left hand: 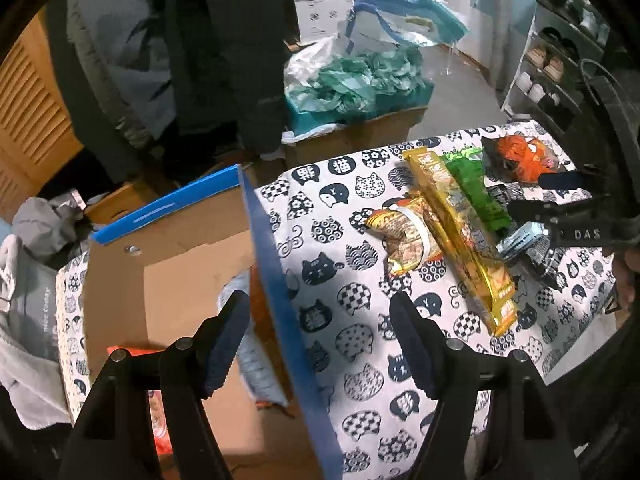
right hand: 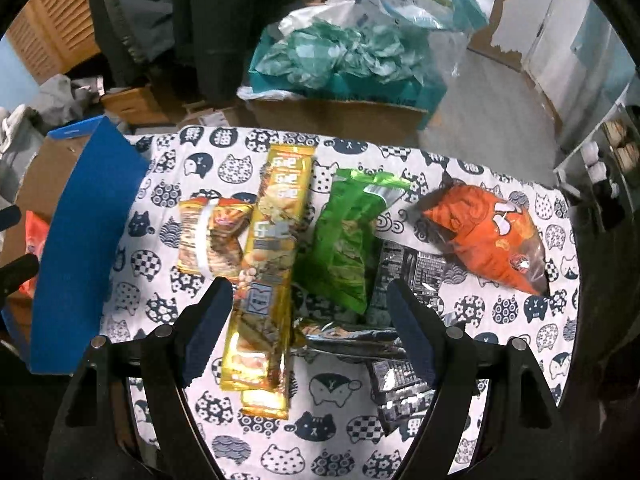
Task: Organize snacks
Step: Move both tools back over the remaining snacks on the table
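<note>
Only left cam: box (left hand: pixel 168 280) interior; right cam: silver packs (right hand: pixel 400 384); both grippers wide, empty.

Cat-print cloth (right hand: pixel 340 432); teal plastic bags (right hand: pixel 340 56) behind, shoe rack (left hand: pixel 548 76) at rt.

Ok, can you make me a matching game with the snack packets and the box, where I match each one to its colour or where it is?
Things:
1. crinkly chip bag at the far right
2. long flat wrapper packet in the middle
3. cardboard box with blue flaps
4. shiny foil pouch beside the long packet

Colours and places:
A. green
B. at the left edge of the cat-print tablecloth
C. orange
D. gold

Right pairs: 1-C, 2-D, 3-B, 4-A
</note>
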{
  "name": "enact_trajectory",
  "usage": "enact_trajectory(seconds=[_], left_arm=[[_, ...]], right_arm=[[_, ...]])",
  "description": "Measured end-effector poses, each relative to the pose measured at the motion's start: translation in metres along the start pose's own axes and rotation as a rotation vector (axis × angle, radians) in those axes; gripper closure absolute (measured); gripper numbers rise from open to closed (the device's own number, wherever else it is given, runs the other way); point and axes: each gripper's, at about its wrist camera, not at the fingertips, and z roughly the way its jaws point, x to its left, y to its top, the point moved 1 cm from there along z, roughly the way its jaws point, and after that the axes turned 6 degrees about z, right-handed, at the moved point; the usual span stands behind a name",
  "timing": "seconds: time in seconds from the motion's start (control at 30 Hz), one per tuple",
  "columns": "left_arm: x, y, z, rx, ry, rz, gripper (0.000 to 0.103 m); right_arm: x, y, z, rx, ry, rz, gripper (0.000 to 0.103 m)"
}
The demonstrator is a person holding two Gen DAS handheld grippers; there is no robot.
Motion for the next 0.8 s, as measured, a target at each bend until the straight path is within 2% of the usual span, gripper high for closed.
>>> enact_trajectory(seconds=[0.27,0.7,0.8], left_arm=[[-0.018,0.018,0.035,0.038,-0.003,0.017,0.029],[-0.033,0.019,0.078,0.118,-0.009,0.058,0.029],[-0.036,0.019,0.083,0.126,-0.008,0.068,0.029]], right_arm=[[0.005,0.001,0.025,0.033,0.02,-0.014,0.024],[0.015,0.005,0.069,0.096,0.046,-0.01,0.024],[0.015,0.005,0.076,0.104,0.054,-0.015,0.031]])
